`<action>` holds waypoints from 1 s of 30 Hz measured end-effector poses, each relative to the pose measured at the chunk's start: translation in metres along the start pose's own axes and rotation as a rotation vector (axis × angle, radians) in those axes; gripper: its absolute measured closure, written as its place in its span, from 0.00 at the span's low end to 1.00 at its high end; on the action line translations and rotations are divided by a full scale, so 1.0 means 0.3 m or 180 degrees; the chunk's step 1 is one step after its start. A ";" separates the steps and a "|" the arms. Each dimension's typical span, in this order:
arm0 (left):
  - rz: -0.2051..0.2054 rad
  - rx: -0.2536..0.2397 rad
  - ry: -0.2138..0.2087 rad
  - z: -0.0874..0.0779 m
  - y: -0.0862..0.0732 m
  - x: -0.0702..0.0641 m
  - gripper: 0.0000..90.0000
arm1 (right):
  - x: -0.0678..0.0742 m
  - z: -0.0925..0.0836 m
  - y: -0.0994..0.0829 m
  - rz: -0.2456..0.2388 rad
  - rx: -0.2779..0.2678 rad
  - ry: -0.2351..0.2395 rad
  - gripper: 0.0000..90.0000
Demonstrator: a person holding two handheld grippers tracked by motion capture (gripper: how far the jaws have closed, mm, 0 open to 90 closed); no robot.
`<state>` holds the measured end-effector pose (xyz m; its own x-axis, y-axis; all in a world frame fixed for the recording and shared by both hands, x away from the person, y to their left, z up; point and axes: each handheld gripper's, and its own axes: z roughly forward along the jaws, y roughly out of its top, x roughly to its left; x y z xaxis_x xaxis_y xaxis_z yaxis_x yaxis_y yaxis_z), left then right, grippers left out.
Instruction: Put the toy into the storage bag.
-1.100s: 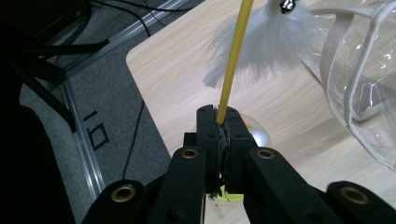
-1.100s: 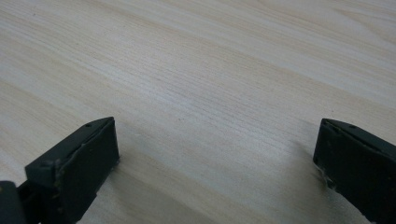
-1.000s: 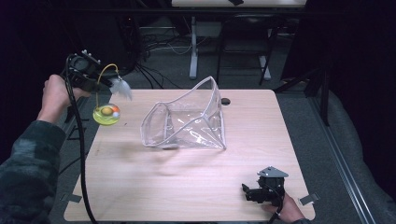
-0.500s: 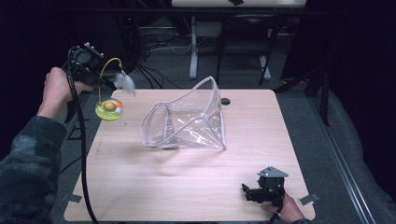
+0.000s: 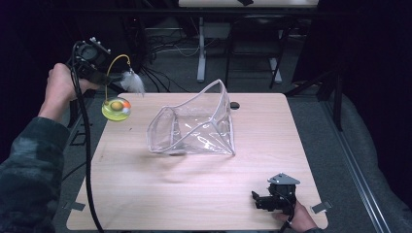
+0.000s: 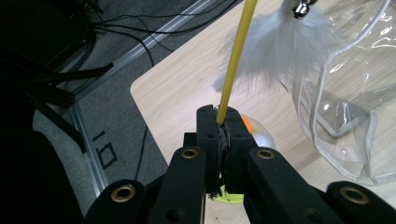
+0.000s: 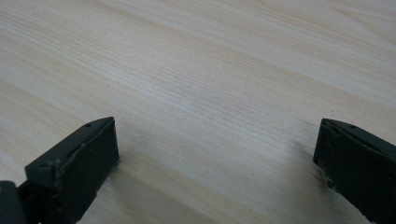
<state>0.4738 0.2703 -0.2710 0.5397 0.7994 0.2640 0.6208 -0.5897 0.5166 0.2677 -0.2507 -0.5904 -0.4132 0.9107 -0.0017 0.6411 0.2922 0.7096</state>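
At the far left edge of the bench, the left tool has lifted a cat toy clear of the wood over the past second: half a second back its round yellow base hung lower and nearer the surface, and now it dangles just off the bench's left corner. Seen from the left gripper view, the tool's jaws are pressed tight on the toy's thin yellow wand, which runs up and away from the clamp, with the white feather hanging beyond it and the base, with its orange ball, peeking out just below the jaws. The lift suggests the pick-up is done and the carry is under way, most likely toward the clear plastic bag that stands open at mid-bench, near the feather's tip but not touching the toy. The wand is springy, so the base may swing as it travels. At the near right corner, the right tool rests low against the bench, unmoved across the second, its jaws spread wide with nothing between them but bare wood.
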 end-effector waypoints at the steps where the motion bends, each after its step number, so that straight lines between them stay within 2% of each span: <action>1: -0.0016 -0.0014 -0.0002 -0.003 0.004 -0.004 0.98 | 0.000 0.000 0.000 0.0001 -0.0001 0.0000 0.00; 14: 0.0152 -0.0059 -0.0003 -0.042 0.070 -0.047 0.98 | 0.000 0.000 0.000 0.0000 -0.0002 -0.0001 0.00; 22: 0.0233 -0.0134 -0.0132 -0.055 0.105 -0.088 0.98 | 0.000 0.000 0.000 0.0000 0.0000 0.0001 0.00; 30: 0.0387 -0.0132 -0.0147 -0.064 0.136 -0.134 0.98 | 0.000 0.000 0.000 0.0000 -0.0001 0.0001 0.00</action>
<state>0.4665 0.2164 -0.2449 0.6358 0.7155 0.2895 0.5255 -0.6760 0.5166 0.2677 -0.2507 -0.5904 -0.4134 0.9105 -0.0016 0.6408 0.2922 0.7099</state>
